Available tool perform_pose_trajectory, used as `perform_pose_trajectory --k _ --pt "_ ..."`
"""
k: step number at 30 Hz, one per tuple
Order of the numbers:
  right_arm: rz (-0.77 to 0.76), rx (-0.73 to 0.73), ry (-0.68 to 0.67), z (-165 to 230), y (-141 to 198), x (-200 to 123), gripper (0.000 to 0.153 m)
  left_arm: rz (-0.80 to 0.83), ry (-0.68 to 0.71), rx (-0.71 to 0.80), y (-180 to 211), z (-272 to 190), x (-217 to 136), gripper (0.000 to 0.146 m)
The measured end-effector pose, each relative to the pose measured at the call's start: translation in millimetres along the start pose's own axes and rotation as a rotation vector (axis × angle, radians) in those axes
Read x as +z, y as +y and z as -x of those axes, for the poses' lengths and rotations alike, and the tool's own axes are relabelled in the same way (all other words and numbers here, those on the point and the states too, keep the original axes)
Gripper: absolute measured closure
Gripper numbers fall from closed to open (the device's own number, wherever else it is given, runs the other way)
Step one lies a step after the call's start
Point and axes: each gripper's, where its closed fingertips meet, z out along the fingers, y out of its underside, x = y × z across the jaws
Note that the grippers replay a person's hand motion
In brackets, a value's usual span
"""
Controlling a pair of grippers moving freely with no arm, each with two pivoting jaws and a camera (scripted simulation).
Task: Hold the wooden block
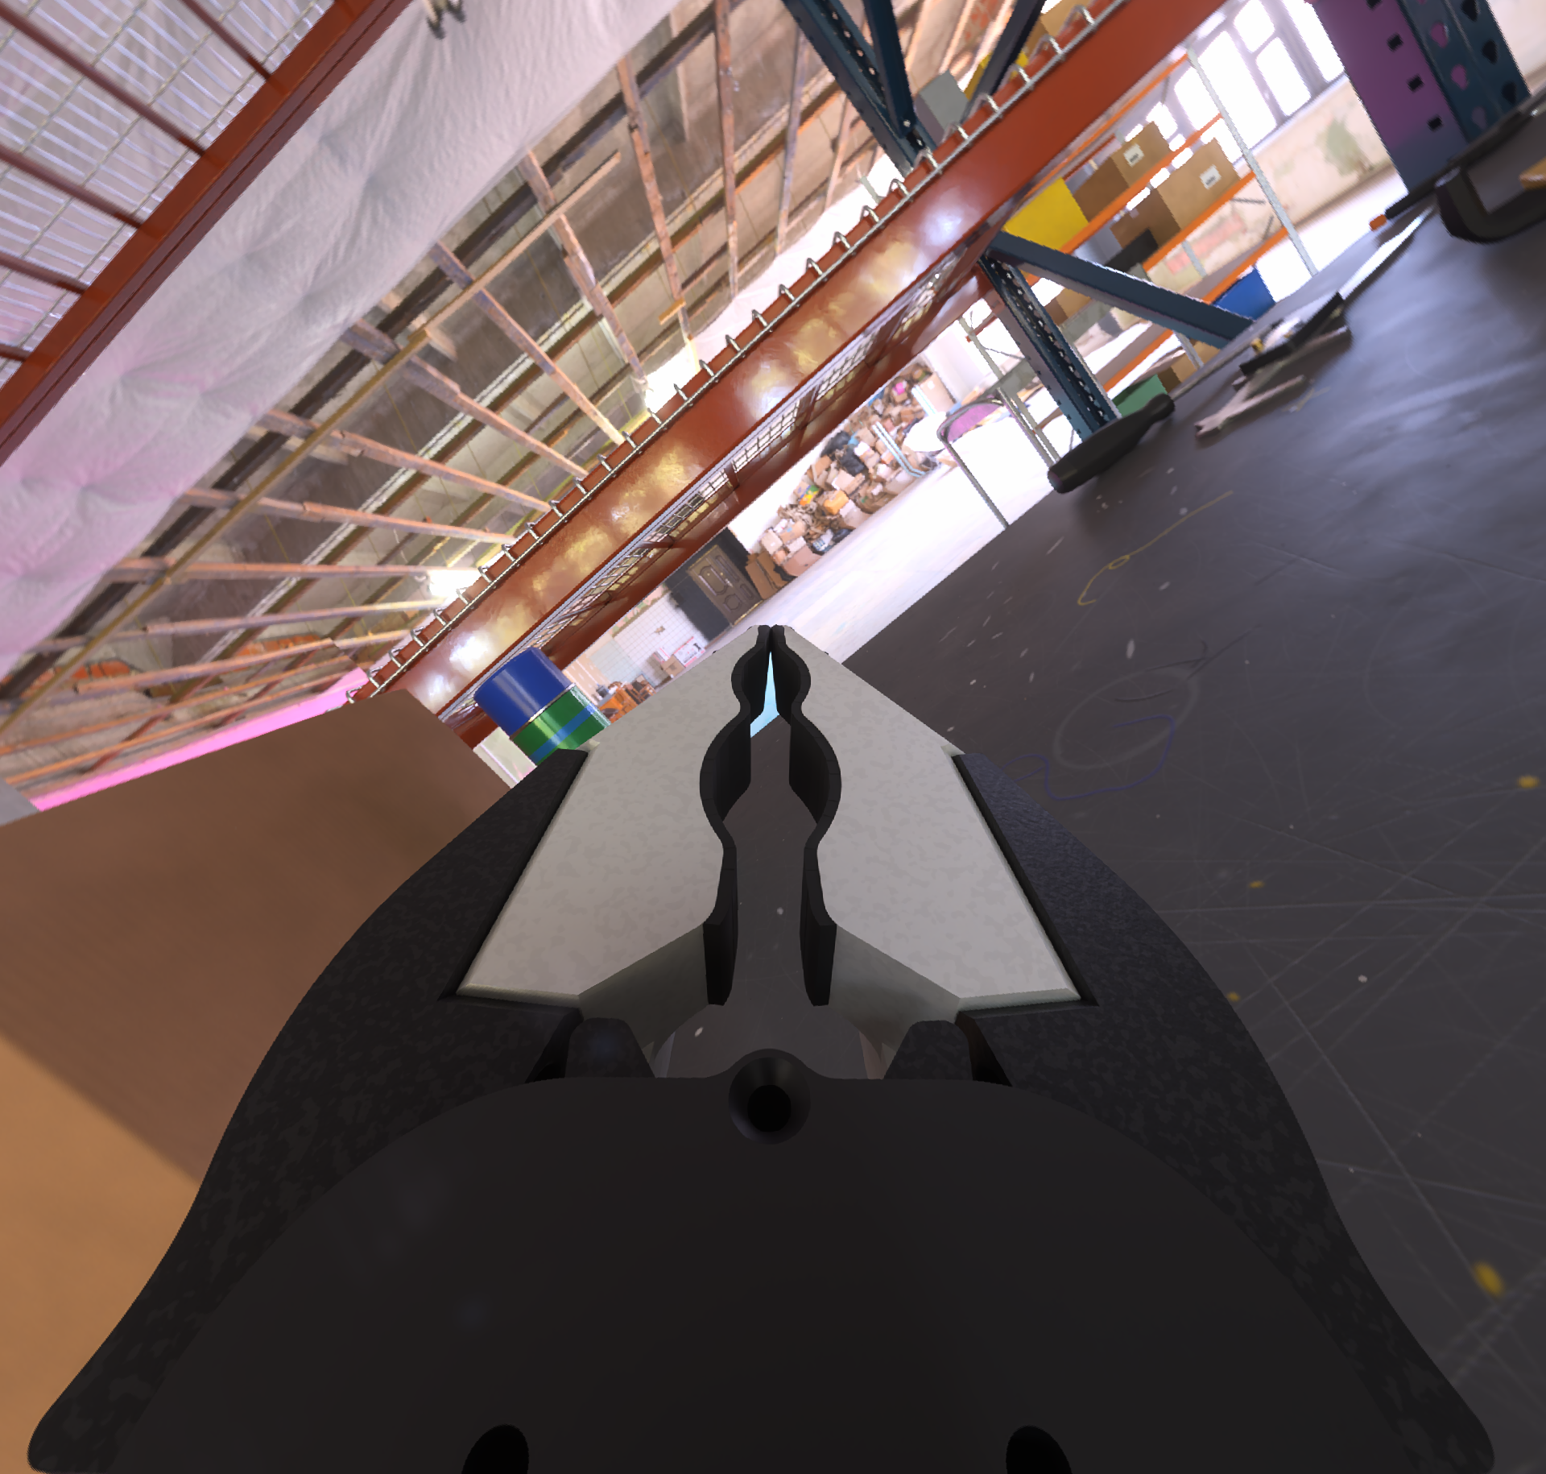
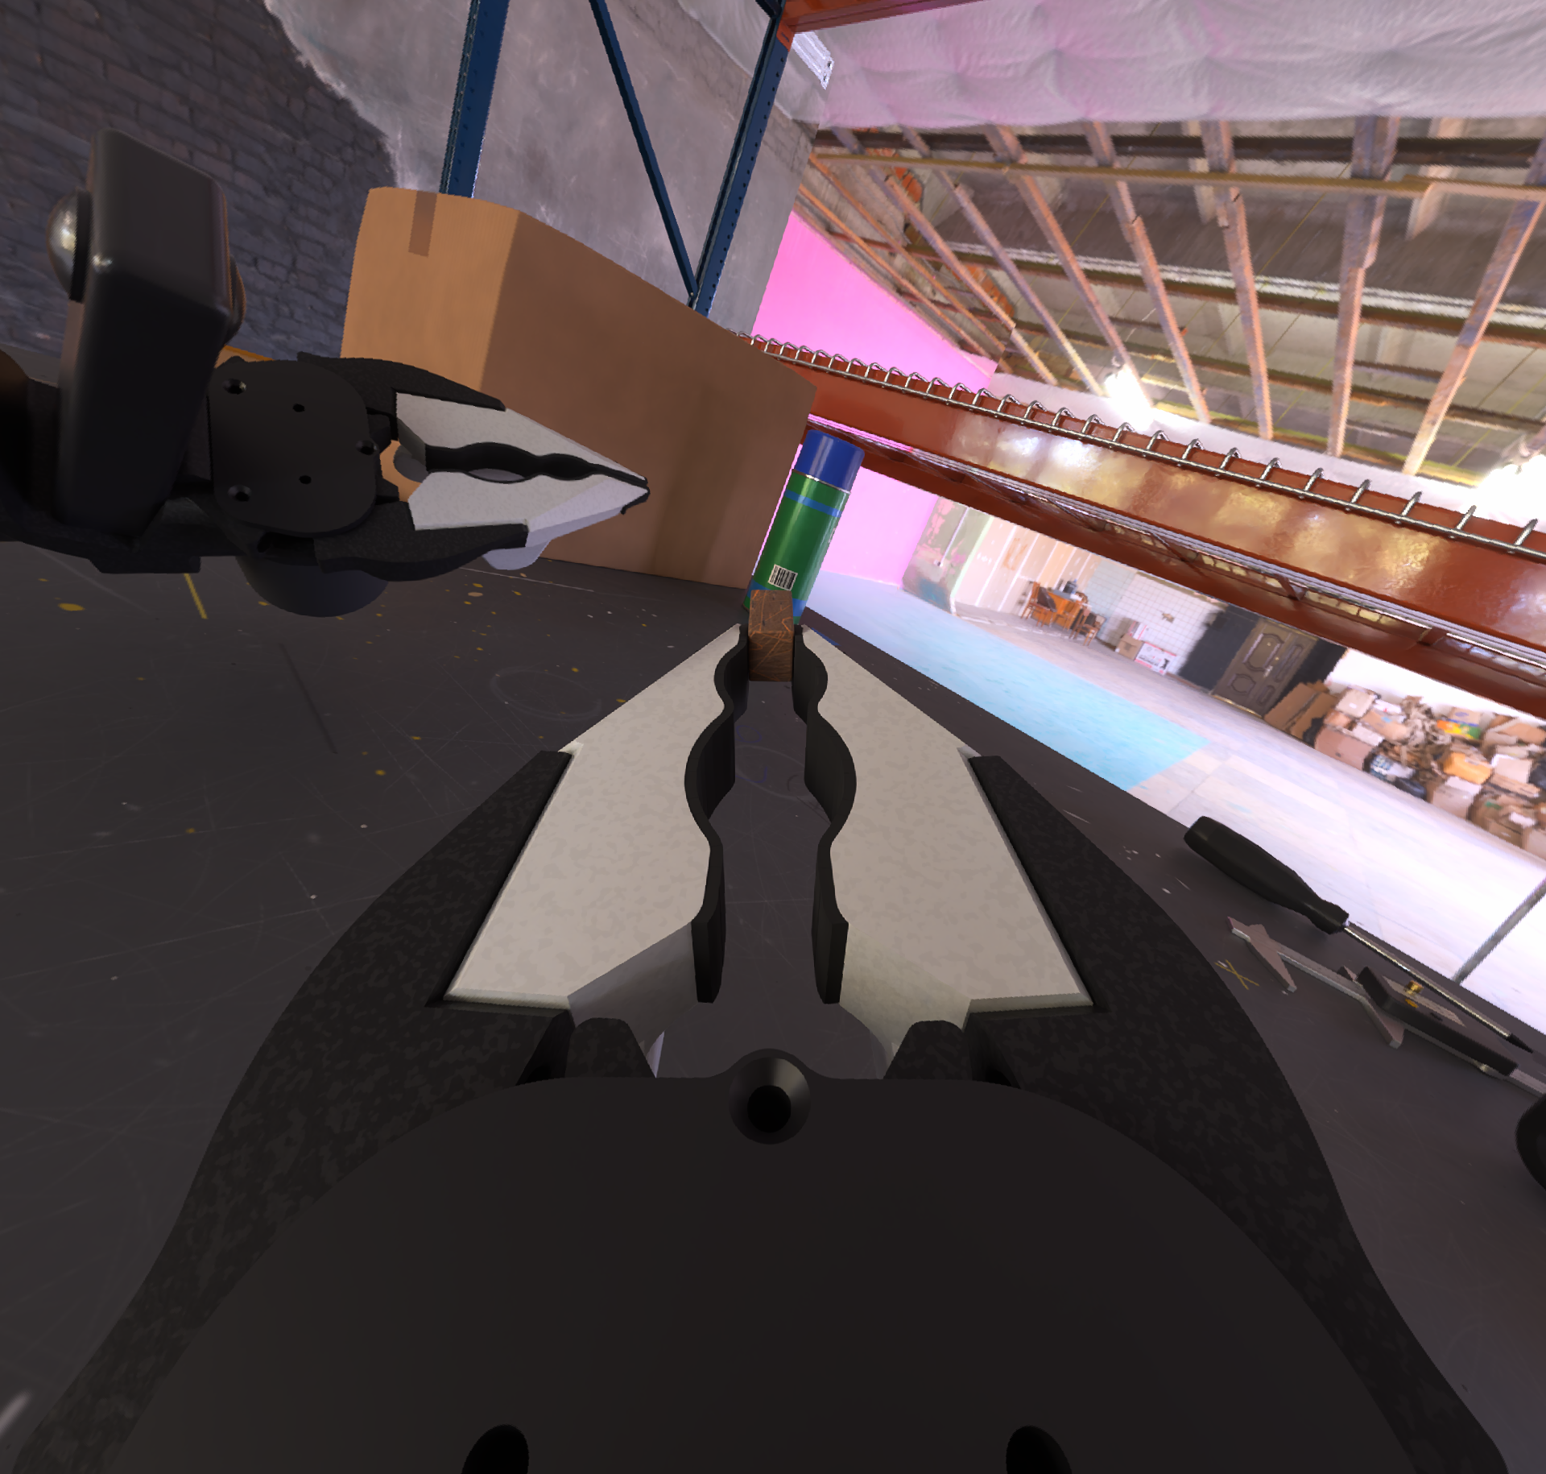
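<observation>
Warehouse racking looms behind the dark counter [image 2: 251,764]. Your right tool [image 2: 770,654] pinches the wooden block [image 2: 770,639] at its tips, just before the spray can [image 2: 807,526]; your left tool [image 1: 770,639] is pressed together, empty, clear.

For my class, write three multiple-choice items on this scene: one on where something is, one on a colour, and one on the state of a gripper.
1. Where is the wooden block?
A. On the cardboard box
B. Between the right gripper's fingertips
C. Beside the screwdriver

2. What colour is the cap of the spray can?
A. Blue
B. Red
C. Yellow

3. How is the left gripper?
A. Wide open
B. Shut on the can
C. Shut, holding nothing

Answers: 1 B, the right gripper pinches it at the tips. 2 A, blue cap above a green body. 3 C, its tips meet with nothing between.
</observation>
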Motion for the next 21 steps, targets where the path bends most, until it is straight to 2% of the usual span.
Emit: perform_pose_trajectory --k 4,21 --pt "-0.005 0.007 -0.009 0.8 -0.6 0.0 0.144 0.007 0.032 0.046 0.1 -7.3 1.4 0.146" --pt "-0.006 -0.020 -0.035 7.7 -2.2 0.8 0.144 0.018 0.031 0.035 2.8 -6.4 2.3 0.146"
